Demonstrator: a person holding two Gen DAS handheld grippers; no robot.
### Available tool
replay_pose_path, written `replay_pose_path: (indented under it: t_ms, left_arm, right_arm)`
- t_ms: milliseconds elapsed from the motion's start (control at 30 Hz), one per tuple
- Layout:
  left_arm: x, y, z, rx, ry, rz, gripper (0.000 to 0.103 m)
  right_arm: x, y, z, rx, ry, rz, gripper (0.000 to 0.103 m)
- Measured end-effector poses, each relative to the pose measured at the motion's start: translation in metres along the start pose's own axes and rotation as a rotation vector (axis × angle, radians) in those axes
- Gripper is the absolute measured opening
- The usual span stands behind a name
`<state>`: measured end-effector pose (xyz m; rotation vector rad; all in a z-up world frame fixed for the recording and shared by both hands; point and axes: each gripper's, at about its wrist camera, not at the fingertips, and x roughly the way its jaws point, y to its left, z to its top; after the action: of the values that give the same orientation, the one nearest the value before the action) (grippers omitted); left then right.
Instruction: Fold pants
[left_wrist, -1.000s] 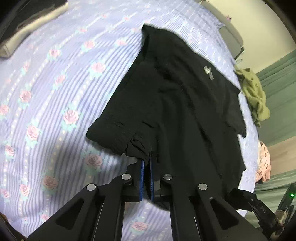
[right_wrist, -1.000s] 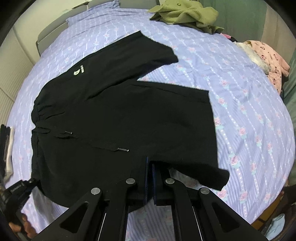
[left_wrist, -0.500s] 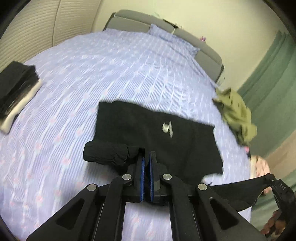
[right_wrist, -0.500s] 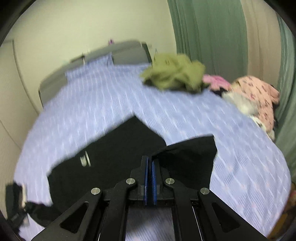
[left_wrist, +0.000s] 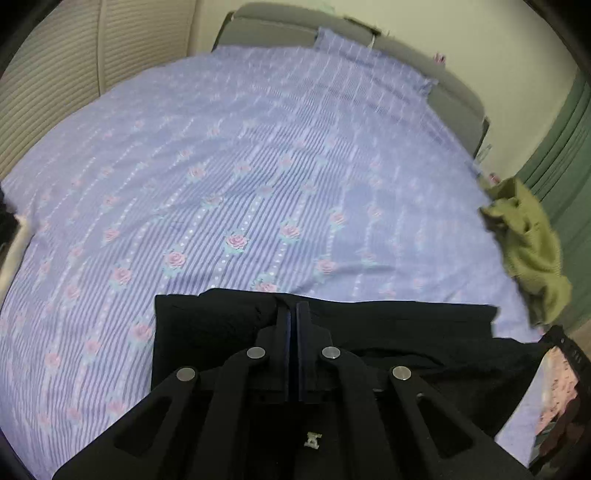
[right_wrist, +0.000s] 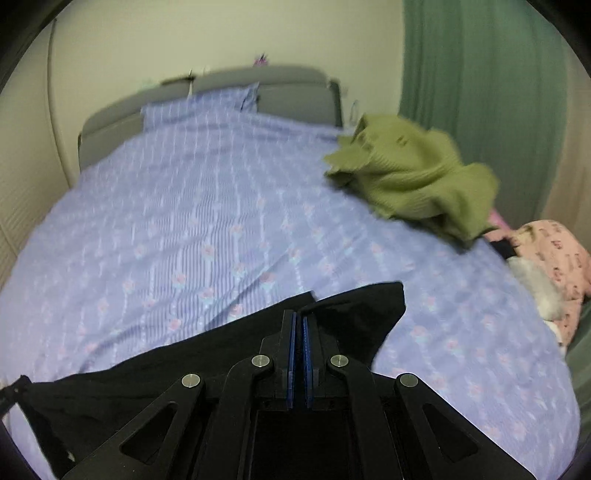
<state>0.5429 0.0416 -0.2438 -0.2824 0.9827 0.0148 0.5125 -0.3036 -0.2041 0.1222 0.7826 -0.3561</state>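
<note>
Pants (left_wrist: 406, 332), black, lifted off bed (left_wrist: 258, 166) near its front edge. Left tool (left_wrist: 291, 314) & right tool (right_wrist: 299, 321) each pinching the fabric, jaws pressed together.

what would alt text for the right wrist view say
The right gripper is shut on a fold of black pants, lifted over a lavender floral bedsheet. A green sweater and pink clothes lie at the bed's right edge.
</note>
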Motion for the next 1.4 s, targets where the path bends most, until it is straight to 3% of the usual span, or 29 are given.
replay_pose_path:
  t_ms: [100, 167, 233, 267, 300, 333, 367, 400, 533, 567, 667, 800, 900, 1000, 1100, 1267, 1300, 1400]
  left_arm:
    - [0.028, 0.004, 0.002, 0.009, 0.037, 0.04, 0.005]
    - [0.039, 0.006, 0.0, 0.012, 0.055, 0.052, 0.013]
    - [0.048, 0.007, 0.003, 0.021, 0.091, 0.038, 0.042]
    - [0.048, 0.006, 0.005, 0.025, 0.099, 0.006, 0.052]
    - [0.044, 0.005, 0.008, 0.028, 0.099, -0.034, 0.07]
    - [0.038, 0.003, 0.01, 0.036, 0.095, -0.044, 0.08]
    - [0.029, -0.001, 0.011, 0.06, 0.075, -0.041, 0.084]
    - [0.017, -0.005, 0.013, 0.099, 0.045, -0.029, 0.09]
    - [-0.016, -0.019, 0.016, 0.306, -0.046, -0.049, 0.092]
    - [-0.018, -0.028, 0.017, 0.385, -0.059, -0.072, 0.092]
    - [-0.011, -0.066, 0.023, 0.604, -0.041, -0.181, 0.091]
    - [0.009, -0.13, 0.008, 0.831, 0.025, -0.359, 0.089]
    - [0.032, -0.174, -0.004, 0.908, 0.092, -0.41, 0.088]
    - [0.068, -0.216, -0.017, 0.963, 0.195, -0.41, 0.08]
    - [0.091, -0.25, -0.025, 0.993, 0.212, -0.392, 0.079]
    - [0.117, -0.291, -0.035, 0.993, 0.254, -0.429, 0.076]
    - [0.122, -0.298, -0.039, 1.009, 0.259, -0.425, 0.069]
    - [0.138, -0.311, -0.047, 1.03, 0.291, -0.396, 0.007]
  right_arm:
    - [0.046, 0.014, -0.003, -0.021, 0.066, 0.002, 0.004]
    - [0.062, 0.017, -0.007, -0.025, 0.099, 0.004, 0.004]
    - [0.08, 0.025, -0.008, -0.044, 0.119, -0.007, 0.004]
    - [0.084, 0.027, -0.009, -0.058, 0.123, -0.012, 0.006]
    - [0.088, 0.03, -0.008, -0.065, 0.135, -0.019, 0.01]
    - [0.09, 0.031, -0.006, -0.057, 0.153, -0.011, 0.029]
    - [0.089, 0.031, -0.005, -0.047, 0.159, 0.001, 0.055]
    - [0.083, 0.031, -0.004, -0.03, 0.154, 0.02, 0.059]
    - [0.038, 0.025, -0.001, -0.056, 0.045, 0.063, 0.062]
    - [0.029, 0.023, -0.002, -0.074, 0.018, 0.06, 0.07]
    - [0.006, 0.009, -0.016, -0.157, -0.047, 0.026, 0.073]
    - [0.004, -0.02, -0.044, -0.174, 0.005, 0.027, 0.073]
    - [0.011, -0.045, -0.062, -0.113, 0.063, 0.024, 0.073]
    - [0.022, -0.073, -0.077, -0.017, 0.12, 0.011, 0.073]
    - [0.026, -0.096, -0.092, 0.059, 0.139, 0.009, 0.073]
    - [0.032, -0.121, -0.106, 0.112, 0.167, 0.003, 0.073]
    - [0.033, -0.126, -0.108, 0.125, 0.169, 0.008, 0.073]
    - [0.036, -0.132, -0.109, 0.144, 0.171, 0.015, 0.073]
